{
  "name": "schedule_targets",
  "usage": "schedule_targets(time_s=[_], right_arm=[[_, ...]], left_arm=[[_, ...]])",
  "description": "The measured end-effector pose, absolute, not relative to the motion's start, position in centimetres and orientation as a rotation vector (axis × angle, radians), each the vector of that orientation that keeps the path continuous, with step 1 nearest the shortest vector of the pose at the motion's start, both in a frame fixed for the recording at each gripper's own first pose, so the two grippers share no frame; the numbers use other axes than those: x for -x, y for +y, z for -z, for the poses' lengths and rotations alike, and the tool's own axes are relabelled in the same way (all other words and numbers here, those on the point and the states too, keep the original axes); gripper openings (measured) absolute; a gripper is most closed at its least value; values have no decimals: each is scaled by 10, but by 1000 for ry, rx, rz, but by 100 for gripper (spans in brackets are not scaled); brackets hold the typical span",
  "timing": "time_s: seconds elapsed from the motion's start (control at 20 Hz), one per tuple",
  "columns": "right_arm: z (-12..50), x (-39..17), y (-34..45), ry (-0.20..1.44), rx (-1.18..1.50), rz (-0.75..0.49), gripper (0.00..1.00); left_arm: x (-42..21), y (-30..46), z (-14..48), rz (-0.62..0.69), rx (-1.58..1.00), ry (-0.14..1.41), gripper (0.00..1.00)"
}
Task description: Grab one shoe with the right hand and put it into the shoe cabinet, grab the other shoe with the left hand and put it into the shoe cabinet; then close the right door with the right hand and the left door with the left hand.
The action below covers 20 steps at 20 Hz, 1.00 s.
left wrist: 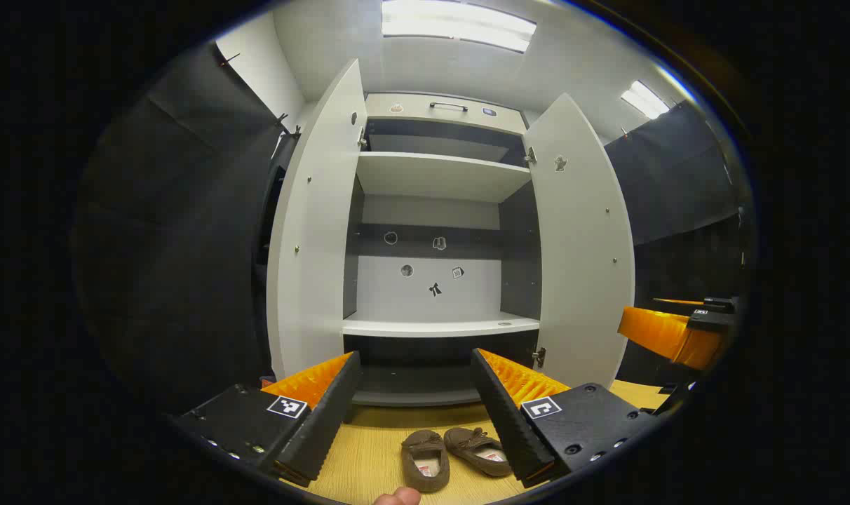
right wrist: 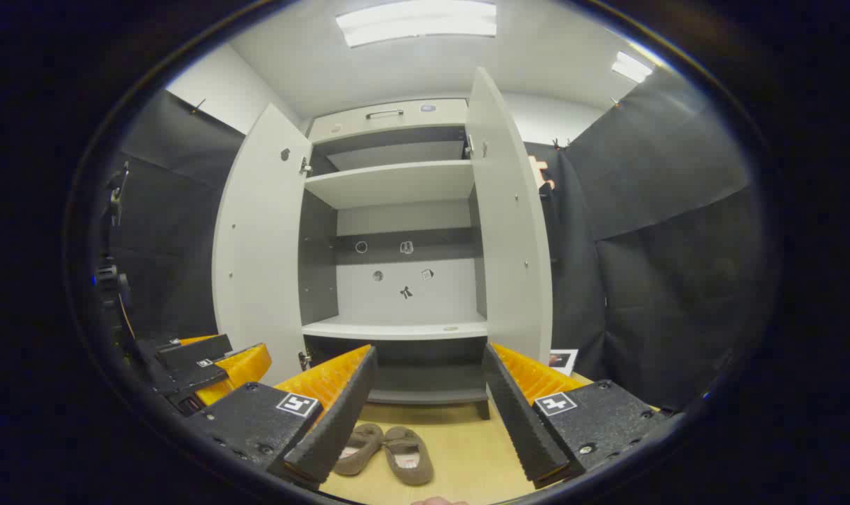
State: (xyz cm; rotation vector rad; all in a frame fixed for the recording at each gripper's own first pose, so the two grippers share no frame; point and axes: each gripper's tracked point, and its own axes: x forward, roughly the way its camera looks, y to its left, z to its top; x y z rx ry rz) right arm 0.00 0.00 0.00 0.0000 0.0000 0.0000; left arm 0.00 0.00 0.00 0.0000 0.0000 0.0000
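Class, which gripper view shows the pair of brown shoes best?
The left gripper view: both shoes lie nearly whole between its fingers, one toe hidden. In the right gripper view, its left finger covers part of one shoe.

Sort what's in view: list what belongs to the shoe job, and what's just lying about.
Job: two brown shoes on the floor; shoe cabinet; its open left door and right door; both open hand-held grippers, left and right.

Lying about: stickers on the cabinet's back; a card behind the right door.
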Motion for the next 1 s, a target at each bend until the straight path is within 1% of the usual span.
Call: schedule_targets(time_s=[0.6, 0.85, 1.0], right_arm=[[-1, 1, 7, -6, 33, -15, 97], [22, -17, 16, 49, 115, -42, 97], [57, -39, 34, 116, 142, -101, 97]], left_arm=[[5, 0, -2, 1, -16, -12, 95], [8, 7, -9, -11, -12, -32, 95], [9, 13, -8, -25, -20, -29, 95]])
